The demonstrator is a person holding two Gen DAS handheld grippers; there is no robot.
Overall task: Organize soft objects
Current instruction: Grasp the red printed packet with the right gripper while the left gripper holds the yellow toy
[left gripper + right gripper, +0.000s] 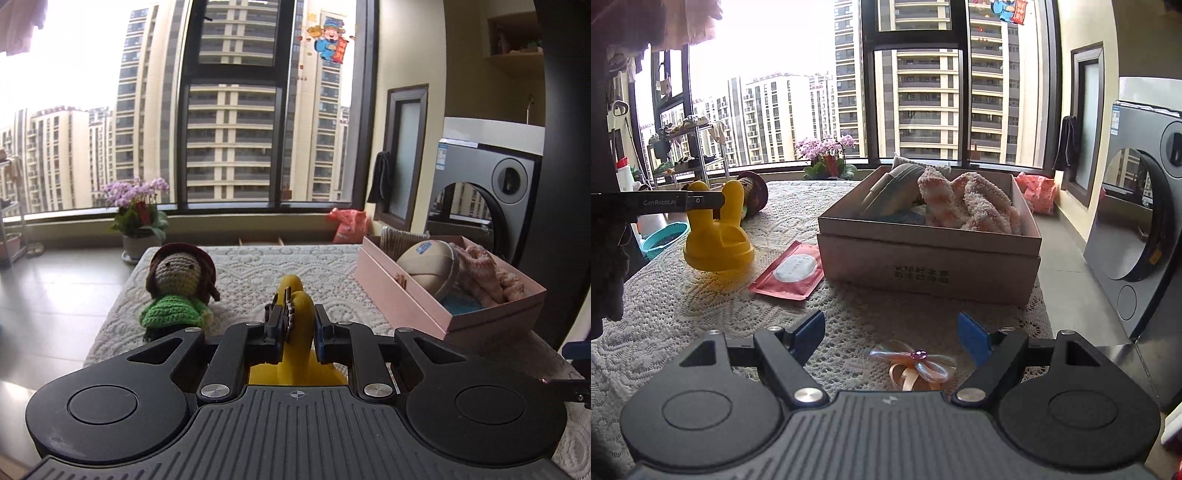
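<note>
Your left gripper [295, 325] is clenched on the yellow bunny toy's [295, 314] ear.
Toy stands on the lace cloth [701, 314], bound for the pink box [923, 254]; your right gripper [892, 332] gapes over the ribbon bow [916, 365].

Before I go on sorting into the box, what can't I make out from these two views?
- Left wrist view: base of the yellow bunny toy, hidden behind the left tool.
- Right wrist view: print on the box front, too small to read.
- Right wrist view: crocheted doll, mostly behind the bunny.
- Left wrist view: box floor, covered by the pink towel.
</note>
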